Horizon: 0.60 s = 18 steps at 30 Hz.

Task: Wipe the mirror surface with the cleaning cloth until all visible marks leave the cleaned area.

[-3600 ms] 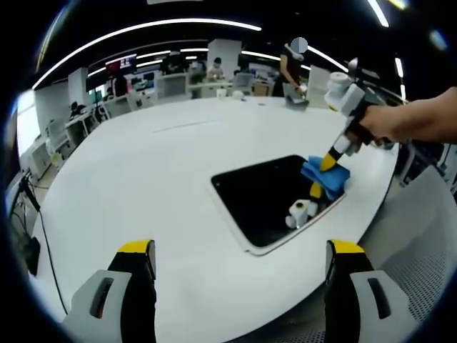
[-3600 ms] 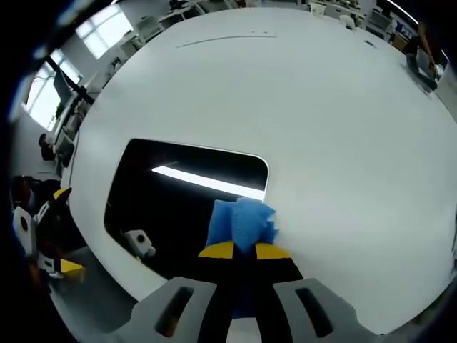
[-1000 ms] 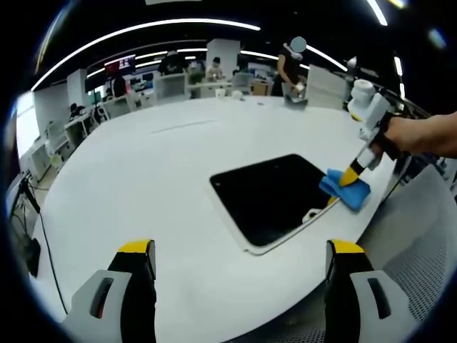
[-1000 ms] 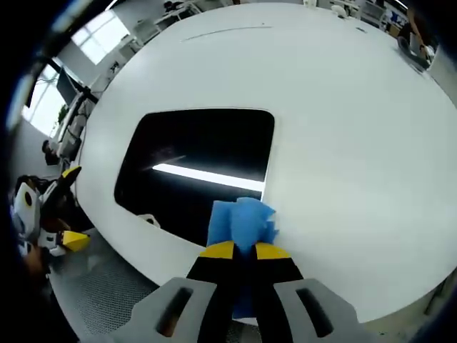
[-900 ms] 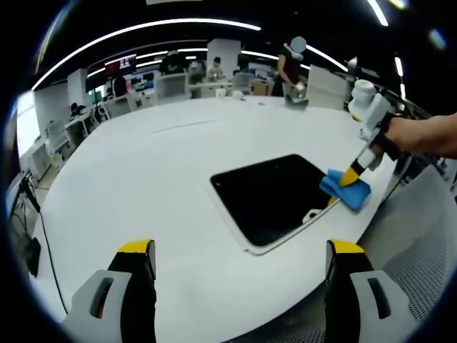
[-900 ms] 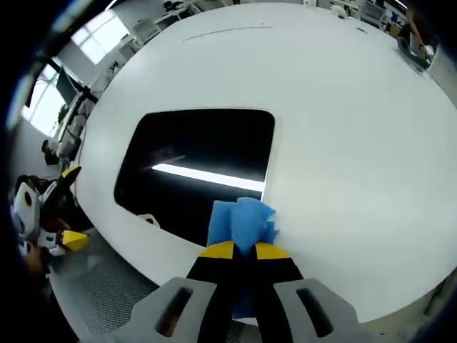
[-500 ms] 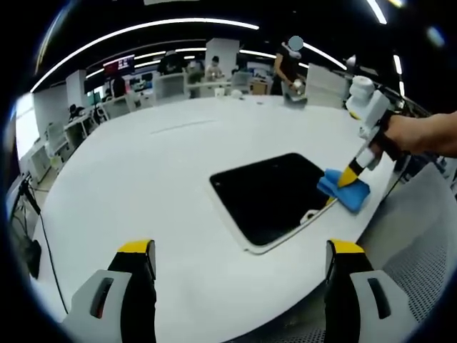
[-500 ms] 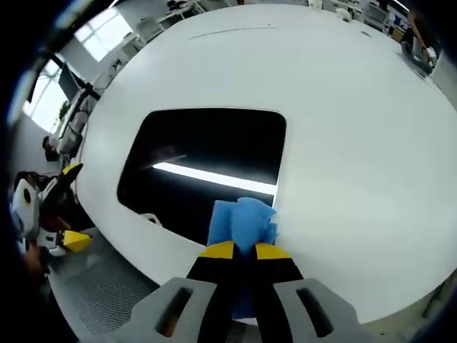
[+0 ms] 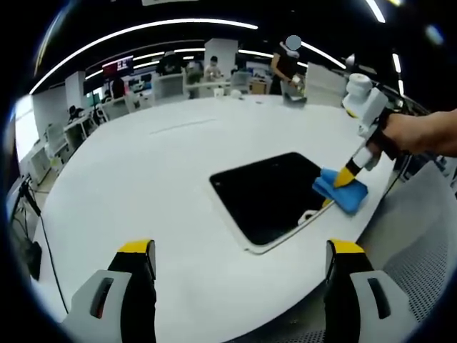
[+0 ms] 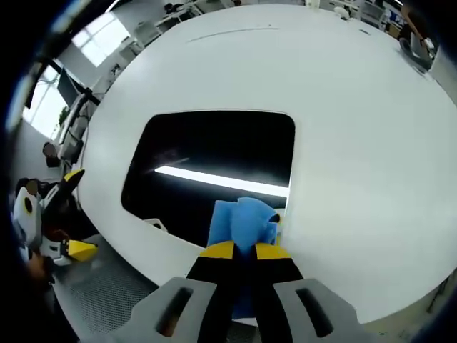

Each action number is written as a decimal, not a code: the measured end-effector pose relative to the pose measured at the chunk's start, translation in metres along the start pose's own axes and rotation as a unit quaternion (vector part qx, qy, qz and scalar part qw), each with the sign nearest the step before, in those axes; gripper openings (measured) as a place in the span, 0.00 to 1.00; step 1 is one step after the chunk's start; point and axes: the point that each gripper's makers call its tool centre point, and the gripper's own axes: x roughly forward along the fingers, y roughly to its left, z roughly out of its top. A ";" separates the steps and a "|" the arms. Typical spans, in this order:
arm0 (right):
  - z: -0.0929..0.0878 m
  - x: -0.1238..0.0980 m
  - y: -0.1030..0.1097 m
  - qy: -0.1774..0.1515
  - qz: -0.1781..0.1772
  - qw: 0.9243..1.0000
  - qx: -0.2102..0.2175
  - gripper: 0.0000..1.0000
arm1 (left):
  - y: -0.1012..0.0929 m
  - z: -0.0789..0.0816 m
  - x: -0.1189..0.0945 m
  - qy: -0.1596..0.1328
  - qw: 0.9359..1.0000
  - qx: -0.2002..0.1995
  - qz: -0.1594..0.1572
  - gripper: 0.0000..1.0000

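Nearest in the left gripper view, the left gripper (image 9: 239, 286) hangs above the near edge of the white table (image 9: 143, 179) with its two yellow-tipped jaws spread wide and nothing between them. Just beyond it a mirror (image 9: 268, 193) lies flat on the tabletop, a dark rounded rectangle in a pale frame, set close to the table's right edge with one long side running almost along that edge. At the mirror's far right corner the right gripper (image 9: 348, 171), held in a person's hand (image 9: 421, 132), comes down at a slant and presses a blue cleaning cloth (image 9: 340, 189) onto the frame, so that the cloth lies partly on the dark glass and partly on the white table beside it.

From the right gripper view, the right gripper (image 10: 239, 251) has its jaws clenched on the cleaning cloth (image 10: 241, 219), whose crumpled blue fold sticks out ahead of the yellow tips. The cloth sits on the near edge of the mirror (image 10: 214, 164), by its near right corner. A bright reflected strip of ceiling light crosses the glass just ahead of the cloth. The left gripper (image 10: 50, 229) shows off the table's edge at the left.

Farther off in the left gripper view, beyond the table's far edge, stand desks, screens and several people under long ceiling lights.
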 end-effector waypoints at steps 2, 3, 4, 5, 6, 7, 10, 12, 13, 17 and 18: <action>0.000 0.001 0.002 0.001 -0.003 1.000 -0.005 0.02 | 0.000 0.000 0.000 0.001 1.000 0.000 -0.001 0.99; 0.001 0.002 0.003 0.001 -0.002 1.000 -0.005 0.02 | 0.000 0.000 0.000 0.001 1.000 0.001 0.000 0.99; 0.001 0.002 0.003 0.001 -0.001 1.000 -0.003 0.02 | 0.000 0.000 0.000 0.000 1.000 0.000 0.000 0.99; 0.001 0.003 0.004 0.002 -0.001 1.000 -0.001 0.02 | 0.000 0.000 0.000 -0.001 1.000 -0.001 0.001 0.99; 0.002 0.004 0.005 0.003 -0.001 1.000 0.000 0.02 | 0.000 0.001 0.000 -0.002 1.000 -0.001 0.002 0.99; 0.001 0.004 0.006 0.003 0.000 1.000 0.000 0.02 | 0.000 0.000 0.000 -0.001 1.000 -0.001 0.001 0.99; 0.002 0.004 0.011 0.003 0.000 1.000 -0.004 0.02 | -0.001 0.000 0.000 -0.001 1.000 0.001 0.000 0.99; 0.002 0.004 0.014 0.001 0.001 1.000 -0.007 0.02 | 0.000 0.000 0.000 -0.001 1.000 0.000 0.000 0.99; 0.002 0.005 0.016 0.001 0.001 1.000 -0.008 0.02 | 0.000 0.001 0.000 -0.002 1.000 -0.002 0.001 0.99; 0.004 0.006 0.019 0.001 0.002 1.000 -0.014 0.02 | 0.000 0.000 0.000 -0.002 1.000 -0.004 0.000 1.00; 0.004 0.006 0.021 0.001 0.004 1.000 -0.012 0.02 | 0.000 0.000 0.000 -0.002 1.000 -0.004 0.000 1.00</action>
